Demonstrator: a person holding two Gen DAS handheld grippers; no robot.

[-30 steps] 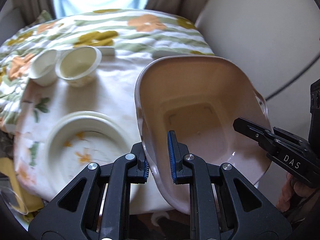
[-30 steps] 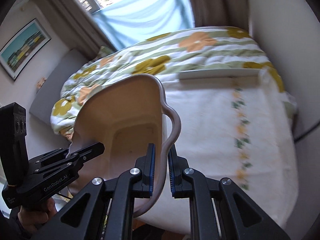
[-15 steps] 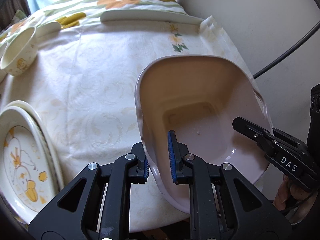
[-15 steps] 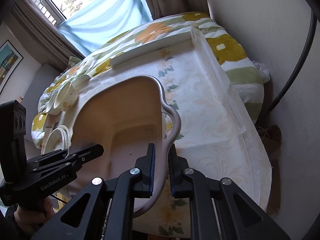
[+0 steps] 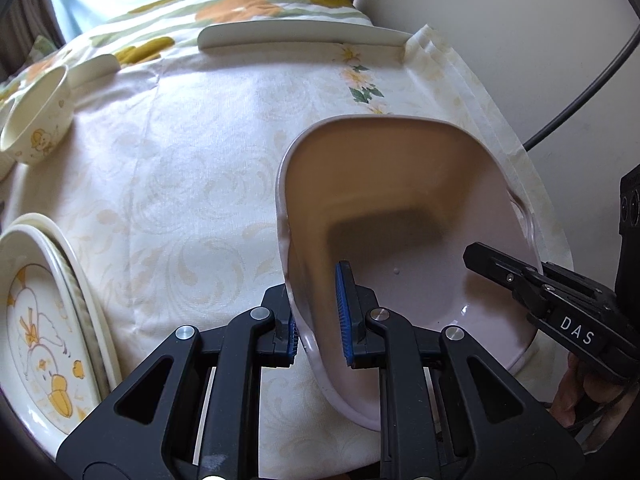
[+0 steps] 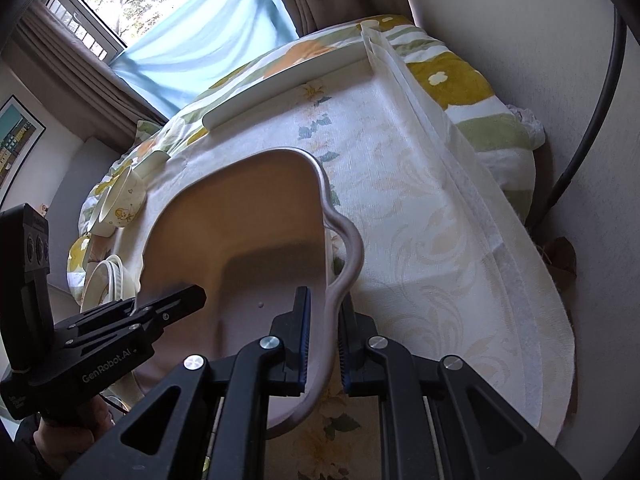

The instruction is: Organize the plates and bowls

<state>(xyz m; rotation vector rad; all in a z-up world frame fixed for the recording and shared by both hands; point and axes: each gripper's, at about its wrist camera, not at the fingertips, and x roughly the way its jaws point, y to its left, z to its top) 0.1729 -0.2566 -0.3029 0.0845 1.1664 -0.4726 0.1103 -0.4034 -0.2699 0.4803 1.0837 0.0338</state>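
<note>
The pink dish [image 5: 404,216] had swung, over the last second, from above the bowls and plates toward the bare cloth at the right end of the worktop [image 5: 180,184], where it hung low and tilted, apparently close to set-down. The left gripper [image 5: 318,322] pinched its left rim at 6 o'clock; the right gripper [image 6: 324,338] clamped the handled right rim. A small bowl [image 5: 36,128] stood at 10 o'clock, stacked plates [image 5: 44,320] at 8 o'clock, both well apart.

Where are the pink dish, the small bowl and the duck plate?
pink dish [image 5: 420,216], left wrist view, inner back wall
small bowl [image 5: 44,136], left wrist view, outer side
duck plate [image 5: 36,344], left wrist view, painted centre
</note>
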